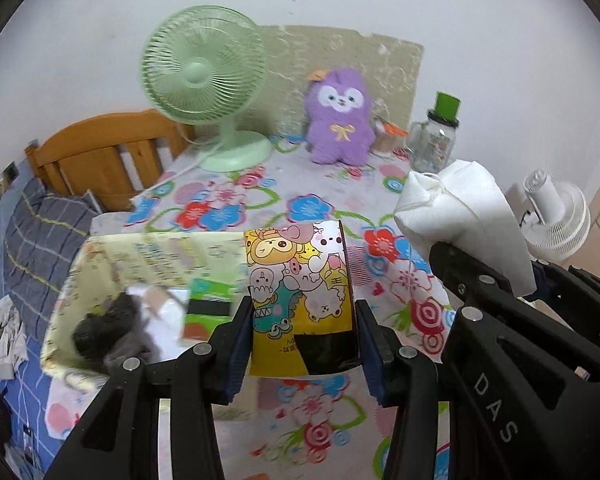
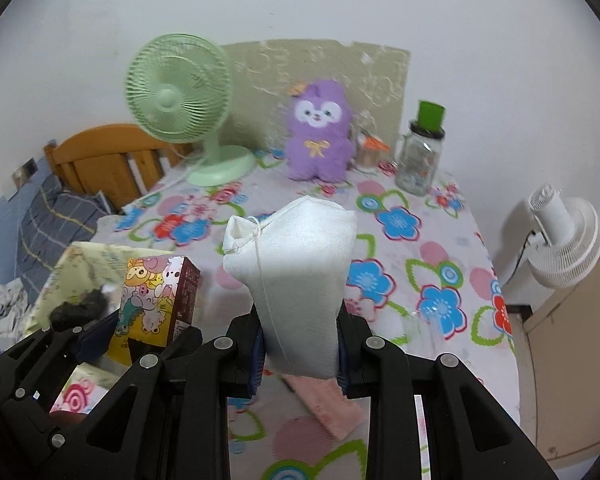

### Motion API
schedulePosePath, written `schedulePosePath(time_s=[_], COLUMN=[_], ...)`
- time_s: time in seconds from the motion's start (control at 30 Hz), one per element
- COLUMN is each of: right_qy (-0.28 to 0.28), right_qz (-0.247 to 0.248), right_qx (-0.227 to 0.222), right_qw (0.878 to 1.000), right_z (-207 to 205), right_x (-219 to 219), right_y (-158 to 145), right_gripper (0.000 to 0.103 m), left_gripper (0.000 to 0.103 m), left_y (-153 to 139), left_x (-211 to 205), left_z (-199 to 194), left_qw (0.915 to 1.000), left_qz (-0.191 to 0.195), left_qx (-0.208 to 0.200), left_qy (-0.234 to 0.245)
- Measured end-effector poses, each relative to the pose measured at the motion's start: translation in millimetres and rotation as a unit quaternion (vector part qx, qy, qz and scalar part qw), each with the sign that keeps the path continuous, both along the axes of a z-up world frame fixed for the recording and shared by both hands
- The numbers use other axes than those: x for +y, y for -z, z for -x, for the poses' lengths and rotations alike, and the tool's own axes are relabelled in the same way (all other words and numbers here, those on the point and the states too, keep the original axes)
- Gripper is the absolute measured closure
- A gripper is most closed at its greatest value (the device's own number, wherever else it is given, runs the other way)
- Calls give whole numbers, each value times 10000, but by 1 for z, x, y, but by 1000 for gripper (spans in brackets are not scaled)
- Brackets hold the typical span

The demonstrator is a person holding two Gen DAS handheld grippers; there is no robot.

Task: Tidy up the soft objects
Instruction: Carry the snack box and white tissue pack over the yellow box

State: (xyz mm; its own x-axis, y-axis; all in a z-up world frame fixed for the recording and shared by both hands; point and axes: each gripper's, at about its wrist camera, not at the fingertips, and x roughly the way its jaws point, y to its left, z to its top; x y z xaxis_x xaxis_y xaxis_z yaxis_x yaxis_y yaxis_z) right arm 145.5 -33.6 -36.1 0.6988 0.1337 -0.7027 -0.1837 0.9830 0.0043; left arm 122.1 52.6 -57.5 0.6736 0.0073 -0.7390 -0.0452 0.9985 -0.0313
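The table (image 2: pixel 420 264) wore a bright flower cloth. On its left side sat a yellow fabric bin (image 1: pixel 100 256) with some dark, fuzzy things already inside. Far back stood a green fan (image 1: pixel 204 80) and a purple plush toy (image 1: pixel 338 116).

Your right gripper (image 2: pixel 300 344) squeezed a white cloth pouch (image 2: pixel 300 264) near its bottom, up above the table. It looked soft and light, and it bulged over the fingers, so a low hold suited it.

Your left gripper (image 1: pixel 304 344) pinched a cartoon packet (image 1: pixel 300 292) by its sides, just right of the bin. It looked thin, light and maybe slippery.
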Motion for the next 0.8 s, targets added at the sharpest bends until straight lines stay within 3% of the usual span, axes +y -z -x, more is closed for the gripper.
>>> schedulePosePath(time_s=[0.37, 0.8], right_qy=[-588, -1165], right_qz=[25, 120], right_qx=[-48, 462], right_qw=[9983, 9920], right_z=[14, -10], right_x=[72, 150], right_y=[-7, 39], right_gripper=[72, 72], left_gripper=[53, 53], left_y=[-6, 33], left_x=[65, 137], left_z=[27, 16], left_qw=[9984, 9932], left_qz=[33, 119], left_qx=[-79, 421], left_qy=[-568, -1082])
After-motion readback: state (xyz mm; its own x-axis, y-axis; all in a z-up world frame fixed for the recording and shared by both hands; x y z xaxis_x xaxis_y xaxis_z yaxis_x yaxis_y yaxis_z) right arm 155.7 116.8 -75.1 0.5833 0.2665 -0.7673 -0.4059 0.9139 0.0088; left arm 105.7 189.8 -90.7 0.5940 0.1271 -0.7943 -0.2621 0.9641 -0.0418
